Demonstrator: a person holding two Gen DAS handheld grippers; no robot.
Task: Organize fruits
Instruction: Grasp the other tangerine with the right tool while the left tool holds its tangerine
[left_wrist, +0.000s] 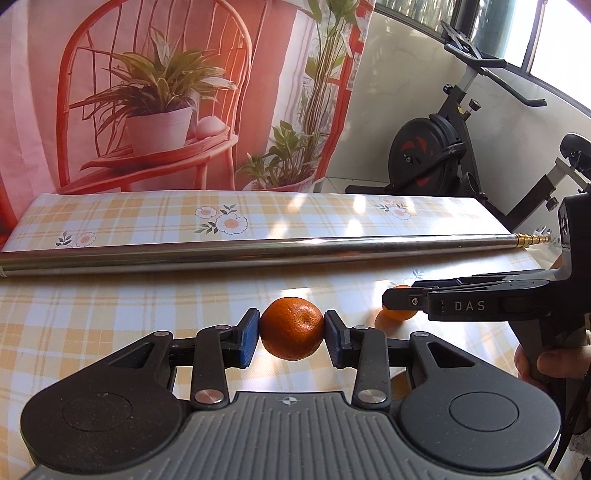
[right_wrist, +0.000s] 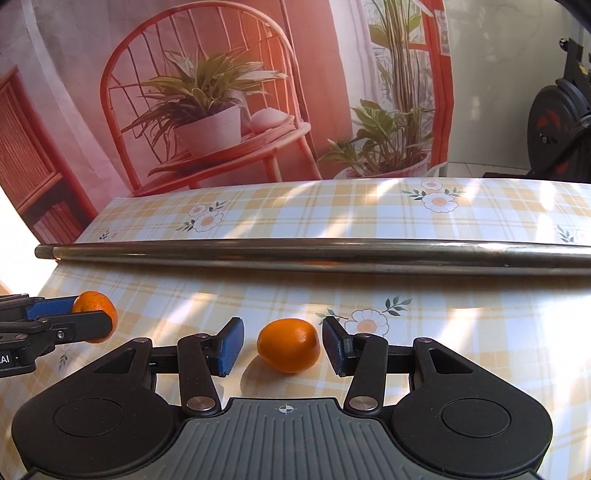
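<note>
1. Left gripper (left_wrist: 291, 328) is clamped on a small orange mandarin (left_wrist: 291, 328). Both blue pads (left_wrist: 248, 339) press its sides, dead centre of the left wrist view, and it hangs just above the tablecloth (left_wrist: 110, 314).
2. You can see the same held mandarin in the right wrist view too, over at the left edge, sitting between the left gripper's fingers.
3. Right gripper (right_wrist: 282, 345) is a different story: jaws are apart, with a second mandarin (right_wrist: 289, 345) lying on the cloth between them. There's a visible gap on both sides, so neither pad touches it. Not gripped.
4. That second mandarin is in the lower middle of the right wrist view, just left of a printed daisy. In the left wrist view it only peeks out behind the right gripper's black fingers, right of centre.
5. A person's hand (left_wrist: 550, 363) wraps the right gripper's handle at the right edge of the left wrist view.
6. The yellow-and-white plaid tablecloth with flower prints covers the whole table. A long metal rod (left_wrist: 258, 251) with a brass tip lies across it, above both fruits in both views.
7. Behind the table hangs a printed backdrop (left_wrist: 166, 103) showing a red chair and potted plants, upper left. An exercise bike (left_wrist: 443, 147) stands at the upper right.
</note>
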